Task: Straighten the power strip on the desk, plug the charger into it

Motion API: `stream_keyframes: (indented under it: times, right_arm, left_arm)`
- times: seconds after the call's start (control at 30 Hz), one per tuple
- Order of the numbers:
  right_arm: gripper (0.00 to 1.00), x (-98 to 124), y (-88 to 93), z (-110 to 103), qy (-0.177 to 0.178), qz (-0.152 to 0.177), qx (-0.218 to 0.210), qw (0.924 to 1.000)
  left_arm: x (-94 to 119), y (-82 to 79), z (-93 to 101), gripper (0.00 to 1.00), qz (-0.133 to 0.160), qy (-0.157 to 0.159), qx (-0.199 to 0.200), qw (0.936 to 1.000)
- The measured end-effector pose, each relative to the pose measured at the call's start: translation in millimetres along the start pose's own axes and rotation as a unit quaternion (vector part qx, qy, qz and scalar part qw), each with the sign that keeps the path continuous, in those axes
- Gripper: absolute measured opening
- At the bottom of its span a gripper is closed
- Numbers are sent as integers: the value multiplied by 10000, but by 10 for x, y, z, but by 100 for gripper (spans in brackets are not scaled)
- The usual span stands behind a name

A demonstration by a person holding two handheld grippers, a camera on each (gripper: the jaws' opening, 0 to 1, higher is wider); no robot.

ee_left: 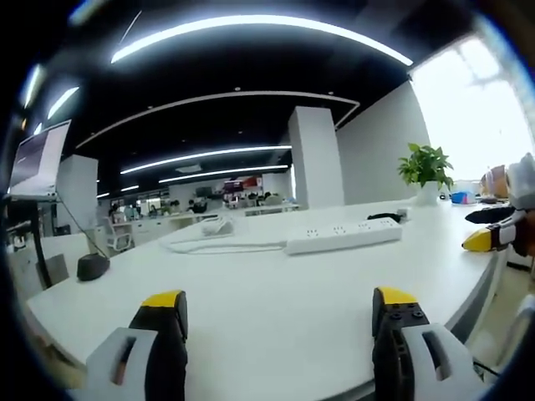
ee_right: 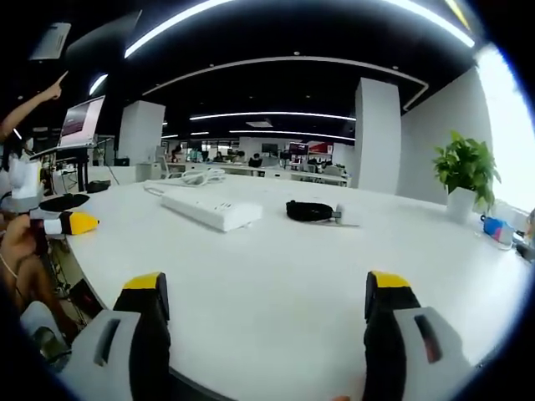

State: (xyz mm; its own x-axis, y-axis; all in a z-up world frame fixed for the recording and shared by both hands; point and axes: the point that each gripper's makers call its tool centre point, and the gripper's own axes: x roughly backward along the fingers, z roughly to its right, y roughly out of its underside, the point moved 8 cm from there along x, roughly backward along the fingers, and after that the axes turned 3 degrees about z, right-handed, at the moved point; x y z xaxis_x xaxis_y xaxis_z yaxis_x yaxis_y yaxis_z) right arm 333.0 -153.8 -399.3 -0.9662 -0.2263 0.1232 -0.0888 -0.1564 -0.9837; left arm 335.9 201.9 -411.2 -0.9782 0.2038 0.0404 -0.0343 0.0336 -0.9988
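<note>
Power strip [ee_left: 343, 236] lies flat on the white worktop [ee_left: 276, 309], well ahead of both claws, set at an angle to the near edge, so it wants turning. Looks like a long rigid plastic bar w/ smooth glossy faces: light, stiff, prob. slippery on this surface, so a nudge at one end should swing it easily (maybe too easily). Best hold, I'd judge, is across the narrow width near one end, jaws on the long sides, not over the sockets. Its white cord [ee_left: 219, 244] trails off toward a loose bundle further back; soft, will drag and may tug the strip back.

Charger [ee_right: 311, 210] is the dark lump w/ coiled cable just beside the strip in the right gripper view, apart from it, not plugged in. Small, fairly light; grip the body, not the cable. Prongs too small to make out.

Left claw [ee_left: 280, 322] is spread wide, holding nothing, above the near worktop. Right claw [ee_right: 266, 309] likewise wide apart and empty.

Potted plant [ee_right: 465, 175] stands far right near the window; monitor [ee_left: 38, 160] off to the left.
</note>
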Motion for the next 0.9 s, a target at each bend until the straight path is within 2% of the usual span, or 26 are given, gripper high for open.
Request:
stream_keyframes:
  times: [0.3,0.53,0.9]
  right_arm:
    - [97,2,-2,0,-13,10,5,10000]
    - [97,5,1,-1,-37,21,13,10000]
    - [98,10,3,-6,-19,-28,-3,10000]
  left_arm:
    - [-6,-10,-15,94,3,5,15,10000]
    - [17,-32,-32,93,160,60,228,9996]
    - [25,-45,-72,92,30,181,363,9992]
